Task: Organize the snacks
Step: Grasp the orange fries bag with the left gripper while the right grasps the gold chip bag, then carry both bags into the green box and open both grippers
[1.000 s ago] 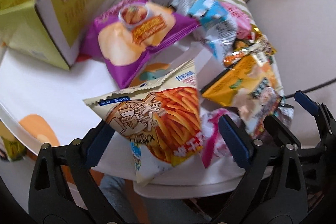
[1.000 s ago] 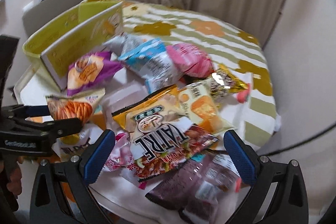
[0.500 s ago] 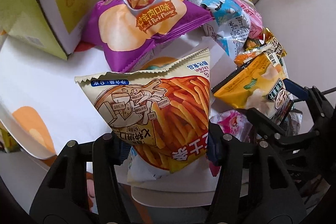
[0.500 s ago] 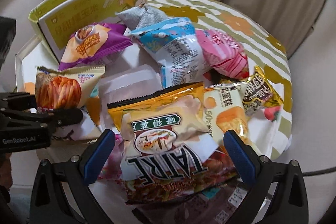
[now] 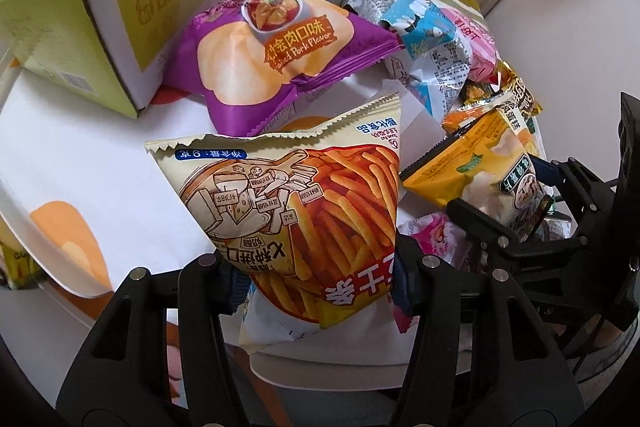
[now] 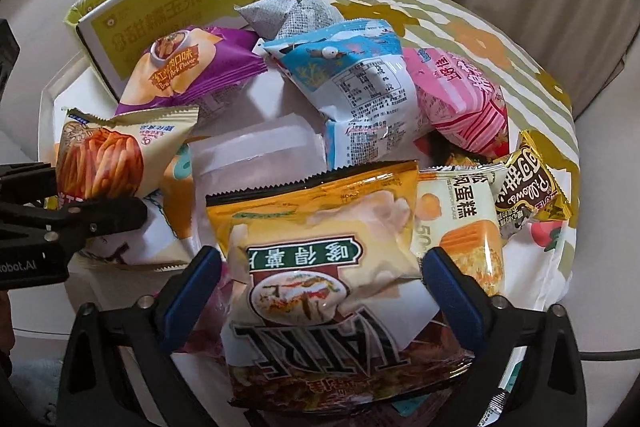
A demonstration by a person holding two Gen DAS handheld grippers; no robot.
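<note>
On the round table [image 6: 552, 91] with its striped, flowery cloth we've got a whole heap of snack packs, and the open yellow-green cardboard box [image 6: 168, 11] sits at the far left of the pile.

Our left gripper [image 5: 320, 291] is clamped tight on the lower end of the cream fries bag [image 5: 304, 211]. The bag stands up between the fingers with its zigzag top edge pointing away from us. From the right wrist view, the same bag [image 6: 108, 155] is at the left edge of the heap, pinched by the black fingers coming in from the side.

Our right gripper [image 6: 320, 275] has its blue pads either side of the orange chips bag [image 6: 320, 239], and the jaws are closing in. The pads look just beside the bag's edges, and we can't honestly tell if they're pressing on it.

The rest of the pile:
- The purple chip bag [image 5: 288, 47] lies just in front of the box, leaning against it.
- The grey crumpled packet [image 6: 292, 11] sits behind the purple one.
- The blue and white pack [image 6: 360, 83] is in the middle, with the pink striped bag [image 6: 460, 95] touching its right side.
- The small cake pack [image 6: 460, 227] and the gold and brown cookie wrapper [image 6: 528, 195] are over at the right edge, next to the orange bag.
- A pink flowery packet [image 5: 432, 239] peeks out under the fries bag.
</note>
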